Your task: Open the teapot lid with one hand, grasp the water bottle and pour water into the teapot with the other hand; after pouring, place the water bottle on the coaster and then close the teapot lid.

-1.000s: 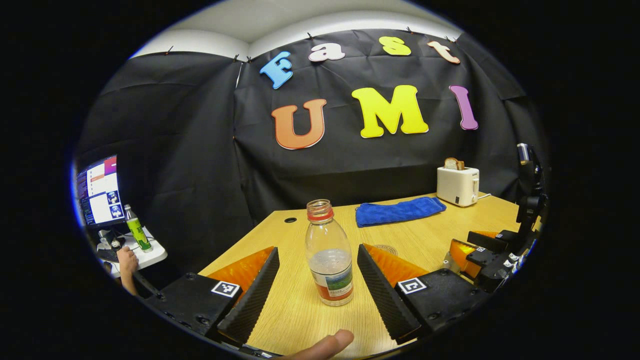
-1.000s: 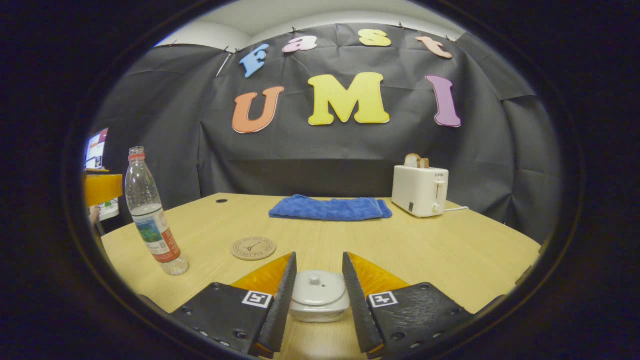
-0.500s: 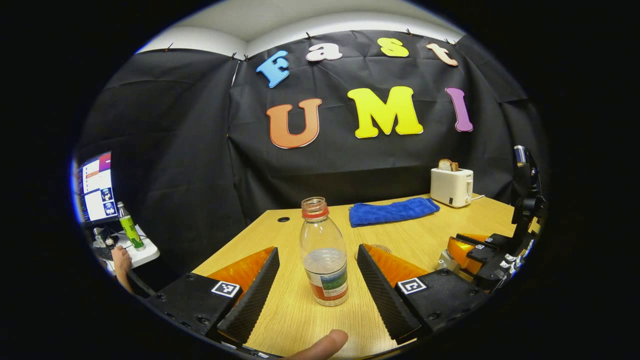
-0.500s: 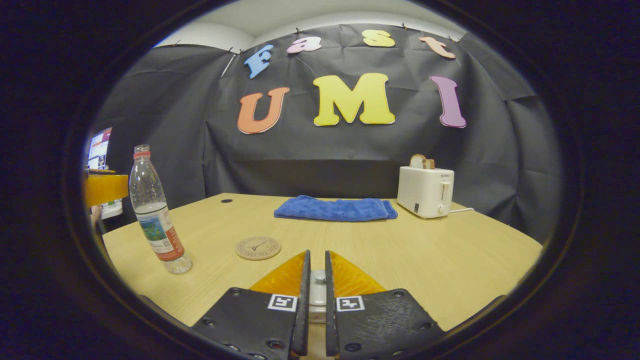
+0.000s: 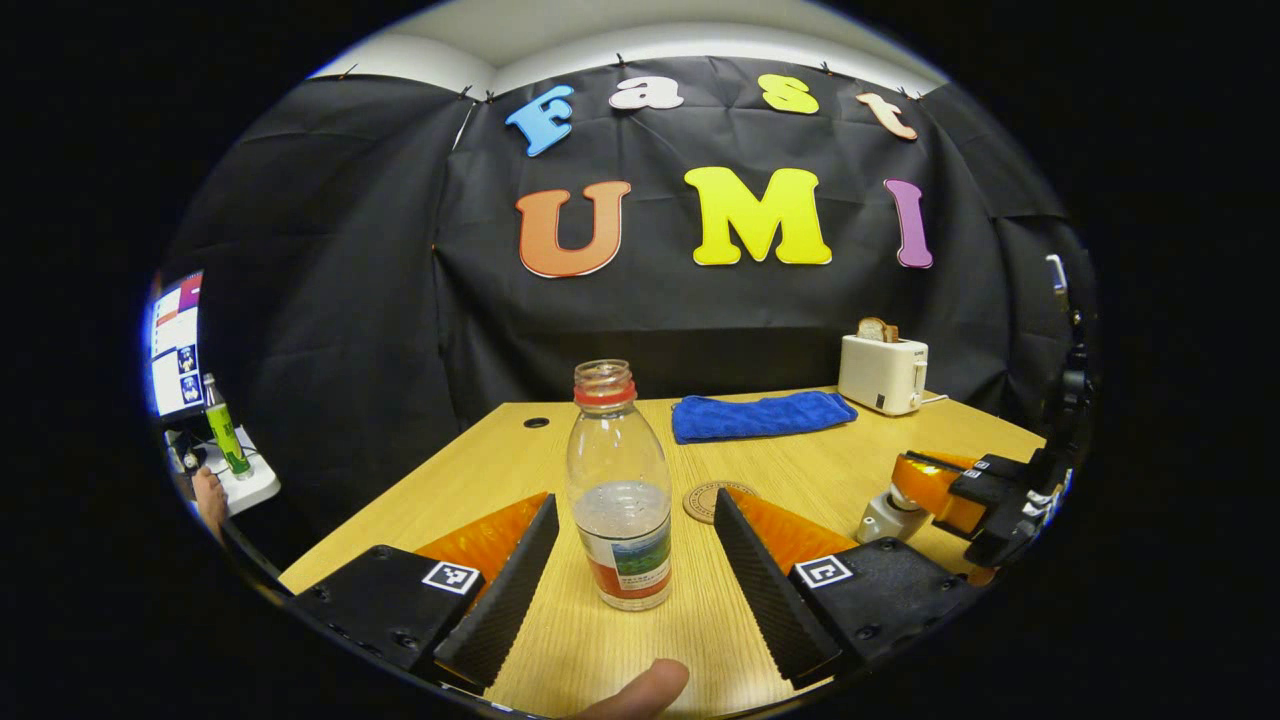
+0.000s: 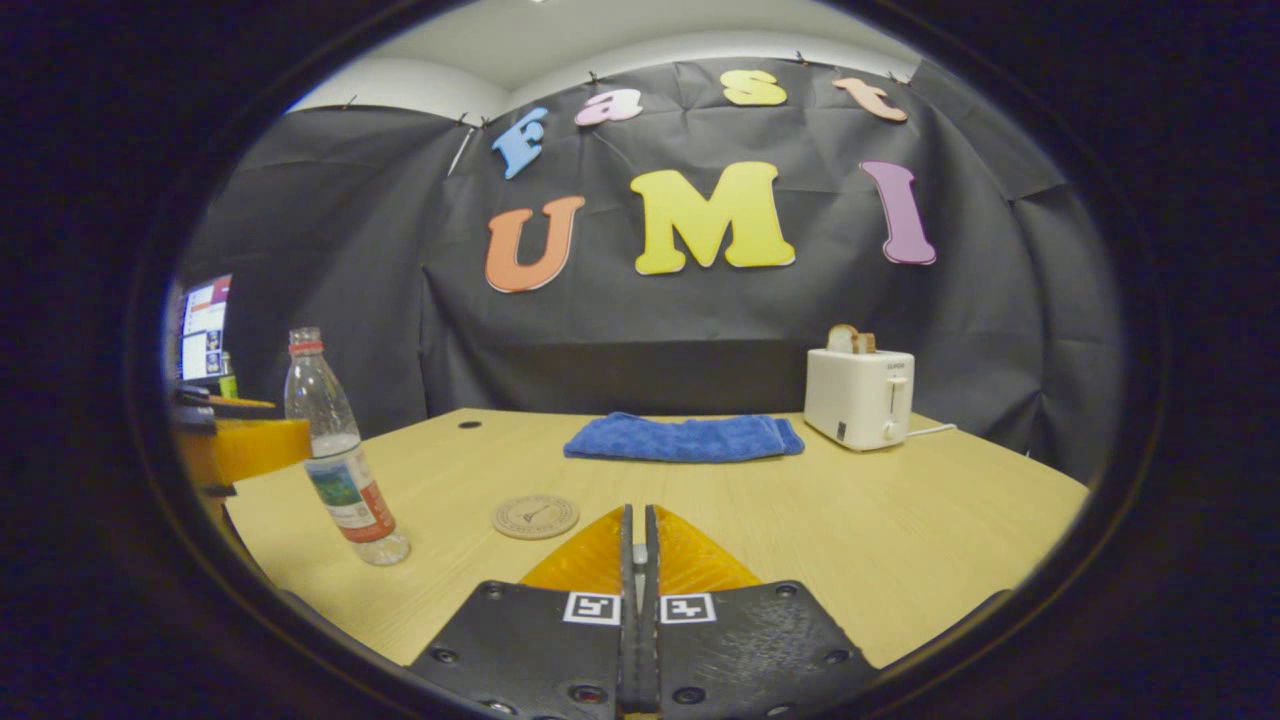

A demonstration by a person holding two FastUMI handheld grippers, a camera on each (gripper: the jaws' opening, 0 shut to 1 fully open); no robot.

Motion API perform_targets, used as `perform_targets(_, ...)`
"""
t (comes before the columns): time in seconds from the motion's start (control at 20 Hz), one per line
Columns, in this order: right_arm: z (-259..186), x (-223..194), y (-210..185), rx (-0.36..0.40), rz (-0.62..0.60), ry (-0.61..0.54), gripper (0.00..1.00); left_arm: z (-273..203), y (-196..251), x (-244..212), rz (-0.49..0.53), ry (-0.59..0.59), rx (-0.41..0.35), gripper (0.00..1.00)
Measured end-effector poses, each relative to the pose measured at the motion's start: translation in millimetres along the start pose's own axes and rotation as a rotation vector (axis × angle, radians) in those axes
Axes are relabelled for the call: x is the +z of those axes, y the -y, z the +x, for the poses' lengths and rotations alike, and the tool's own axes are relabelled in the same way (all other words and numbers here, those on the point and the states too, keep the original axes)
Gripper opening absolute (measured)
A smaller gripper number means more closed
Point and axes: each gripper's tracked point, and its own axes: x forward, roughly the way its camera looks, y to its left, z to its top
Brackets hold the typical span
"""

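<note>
The right gripper's fingers had been brought together from wide to nearly touching on the teapot lid knob, so lifting was judged next, while the water bottle stood on the desk between the left gripper's wide fingers, ungrasped.

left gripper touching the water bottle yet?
Apart. The left gripper view shows the left gripper open, with bare table between each finger and the water bottle standing upright between them.
</note>
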Motion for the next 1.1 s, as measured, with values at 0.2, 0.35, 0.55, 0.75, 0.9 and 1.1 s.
perform_targets(0.2,-17,9,6,0.003,-0.037,0.024,0.00,19,-2,-16,-0.009,0.028,-0.021,0.98)
perform_targets(0.35,-29,14,14,-0.006,-0.063,0.040,0.00,32,-5,-19,-0.026,0.085,-0.026,0.98)
perform_targets(0.55,-40,18,29,-0.030,-0.102,0.070,0.00,54,-12,-33,-0.037,0.092,-0.001,0.98)
perform_targets(0.75,-43,19,39,-0.046,-0.086,0.067,0.00,56,-7,-32,-0.015,0.110,-0.019,0.91)
perform_targets(0.9,-43,15,42,-0.046,-0.076,0.057,0.00,52,-2,-30,-0.036,0.097,-0.022,0.78)
perform_targets(1.1,-41,10,57,-0.049,-0.101,0.031,0.00,42,2,-27,-0.003,0.039,0.058,0.77)
